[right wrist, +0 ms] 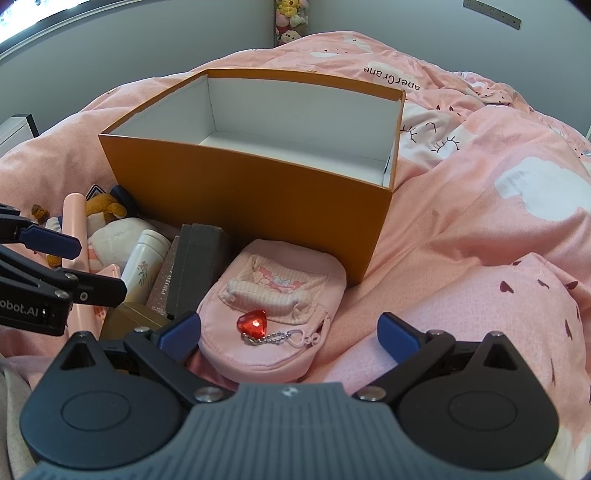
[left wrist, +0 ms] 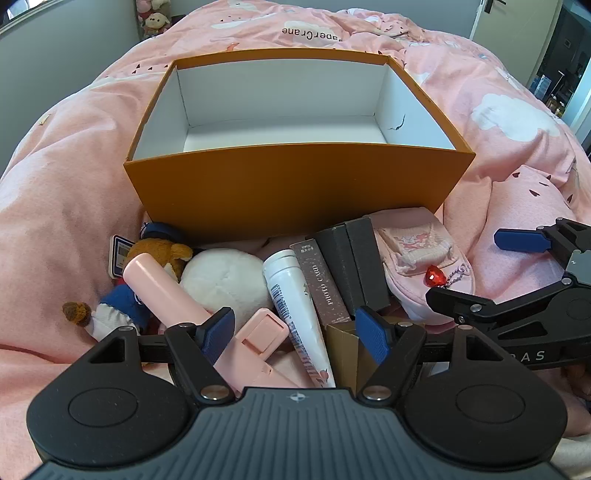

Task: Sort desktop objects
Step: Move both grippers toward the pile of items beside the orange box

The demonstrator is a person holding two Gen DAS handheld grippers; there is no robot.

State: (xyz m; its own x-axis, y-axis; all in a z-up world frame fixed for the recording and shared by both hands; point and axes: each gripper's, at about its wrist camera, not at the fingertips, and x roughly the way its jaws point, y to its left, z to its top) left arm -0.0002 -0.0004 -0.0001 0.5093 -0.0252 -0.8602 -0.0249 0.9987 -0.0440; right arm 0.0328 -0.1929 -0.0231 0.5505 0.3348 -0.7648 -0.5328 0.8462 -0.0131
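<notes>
An open orange box (left wrist: 295,184) with a white, empty inside stands on the pink bedding; it also shows in the right wrist view (right wrist: 258,192). In front of it lies a pile: a pink stick (left wrist: 162,291), a plush toy (left wrist: 155,258), a white puff (left wrist: 221,284), a white tube (left wrist: 295,306), a photo card box (left wrist: 325,280), a dark grey box (left wrist: 354,266) and a pink pouch (right wrist: 273,317) with a red heart charm (right wrist: 253,323). My left gripper (left wrist: 295,332) is open just above the tube and stick. My right gripper (right wrist: 290,332) is open over the pouch.
A small gold-brown carton (left wrist: 343,347) lies under my left gripper. The rumpled pink duvet (right wrist: 480,240) covers the bed all around. Plush toys (right wrist: 291,18) sit in the far corner by the grey wall.
</notes>
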